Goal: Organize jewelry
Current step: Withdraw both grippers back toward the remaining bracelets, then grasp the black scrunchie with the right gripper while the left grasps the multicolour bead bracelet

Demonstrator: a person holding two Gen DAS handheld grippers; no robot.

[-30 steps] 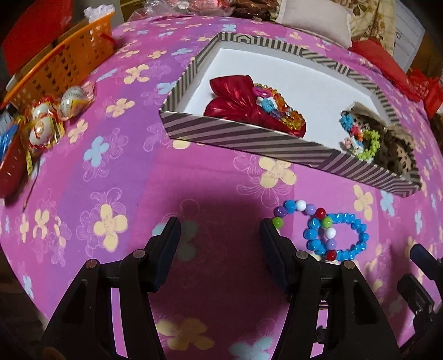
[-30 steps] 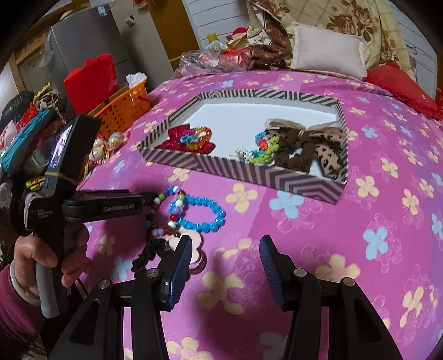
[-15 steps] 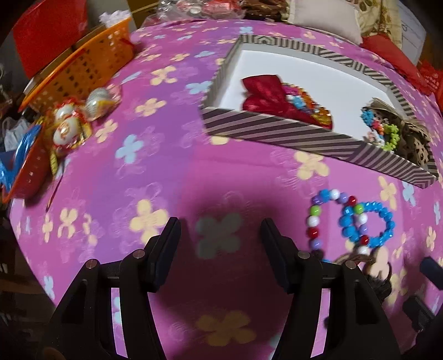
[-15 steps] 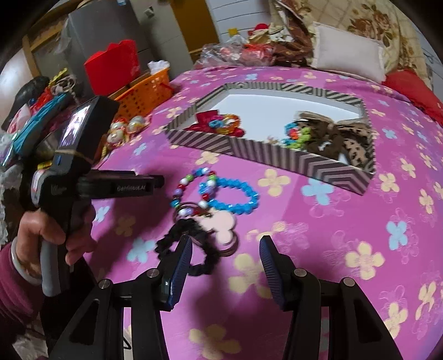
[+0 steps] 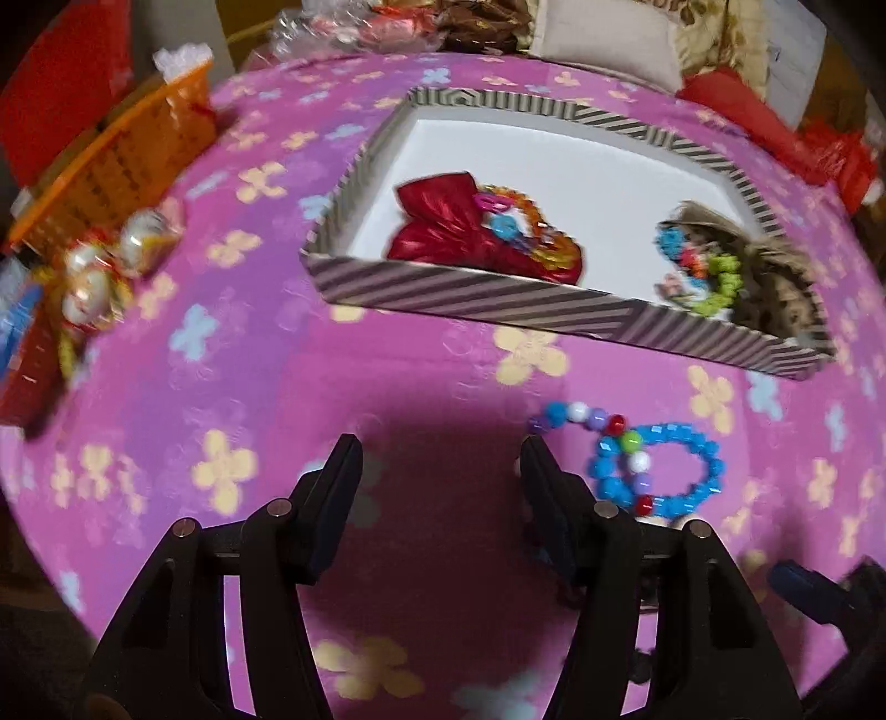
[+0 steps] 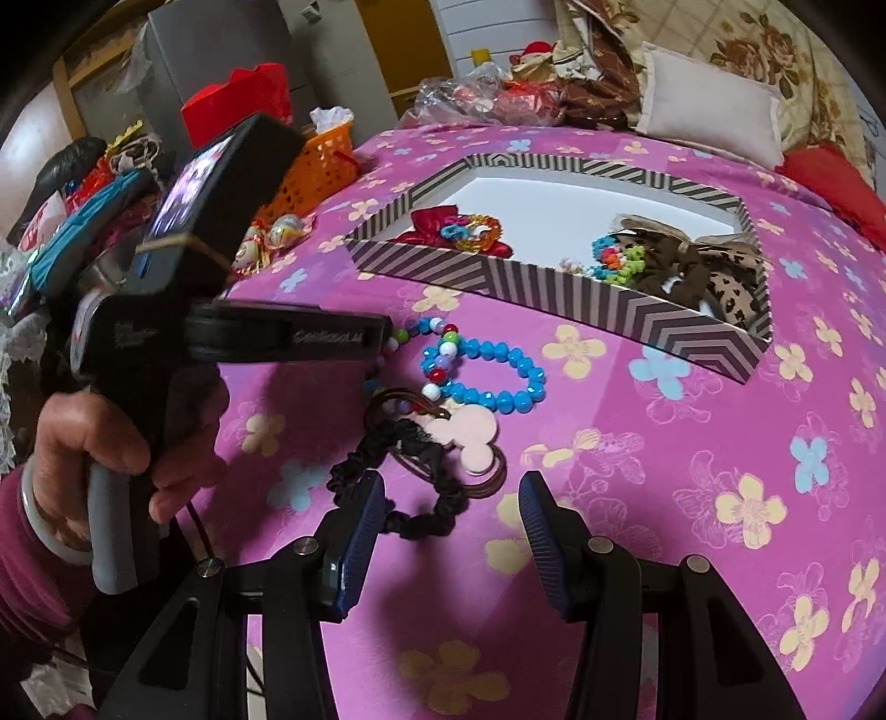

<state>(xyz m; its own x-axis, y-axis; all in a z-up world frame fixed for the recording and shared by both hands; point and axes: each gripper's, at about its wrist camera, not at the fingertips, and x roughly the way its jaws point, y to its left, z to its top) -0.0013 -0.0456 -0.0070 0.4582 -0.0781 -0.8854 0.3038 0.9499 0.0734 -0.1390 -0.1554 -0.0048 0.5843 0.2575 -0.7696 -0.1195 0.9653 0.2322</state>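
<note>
Home bedroom, bed under pink floral cover point(image 6: 692, 443), pillow point(image 6: 709, 116), floral quilt point(image 6: 775, 50)

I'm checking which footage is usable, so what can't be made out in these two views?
- Multicolour bead bracelet: left wrist view, its near end is hidden behind the left claw; in the right wrist view that claw's body covers its far end.
- Wrapped sweets: left wrist view, motion blur.
- Leopard-print bow: right wrist view, lower part hidden by the striped box wall.
</note>
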